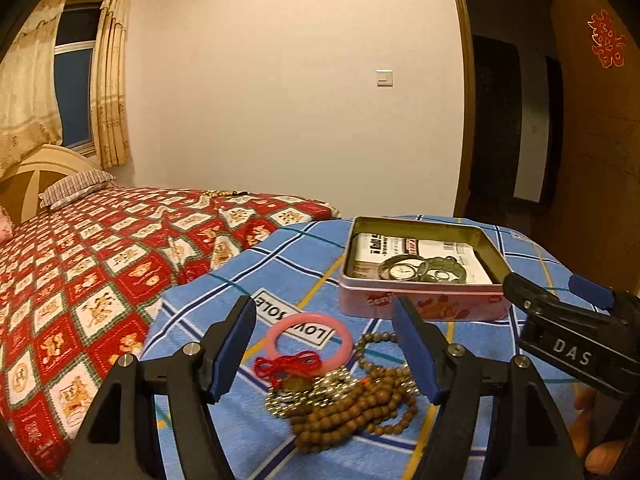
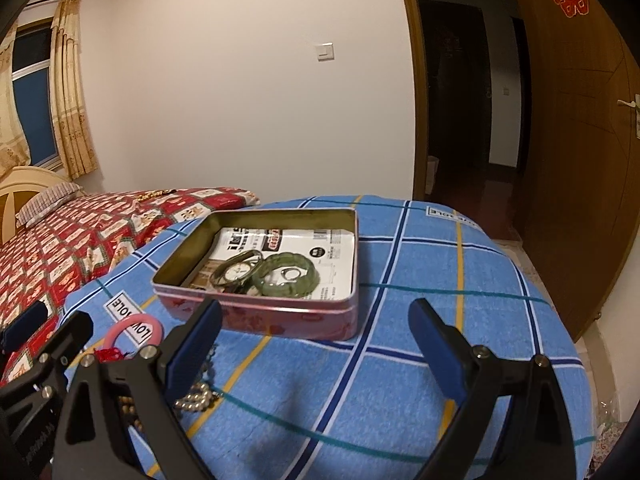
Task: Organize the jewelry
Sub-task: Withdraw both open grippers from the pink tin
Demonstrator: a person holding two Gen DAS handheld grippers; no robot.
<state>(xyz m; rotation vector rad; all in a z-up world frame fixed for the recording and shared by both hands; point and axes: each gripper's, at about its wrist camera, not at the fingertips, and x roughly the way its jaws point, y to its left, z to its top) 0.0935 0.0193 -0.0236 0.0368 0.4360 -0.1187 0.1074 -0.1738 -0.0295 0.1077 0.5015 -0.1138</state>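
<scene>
A pink tin box (image 1: 420, 304) (image 2: 280, 316) stands open on the blue checked cloth, holding a watch (image 2: 236, 270), a green bangle (image 2: 286, 276) and a printed paper. In front of it lie a pink bangle (image 1: 310, 338) (image 2: 134, 330), a red cord with a pendant (image 1: 286, 366), a silver bead chain (image 1: 316, 390) (image 2: 198, 398) and brown wooden beads (image 1: 360, 404). My left gripper (image 1: 324, 350) is open, hovering over the jewelry pile with the pile between its fingers. My right gripper (image 2: 316, 354) is open and empty, just in front of the tin.
The round table's blue cloth (image 2: 440, 320) drops off at the right and front edges. A bed with a red patterned cover (image 1: 100, 272) lies to the left. An open wooden door (image 2: 580, 140) stands at the right.
</scene>
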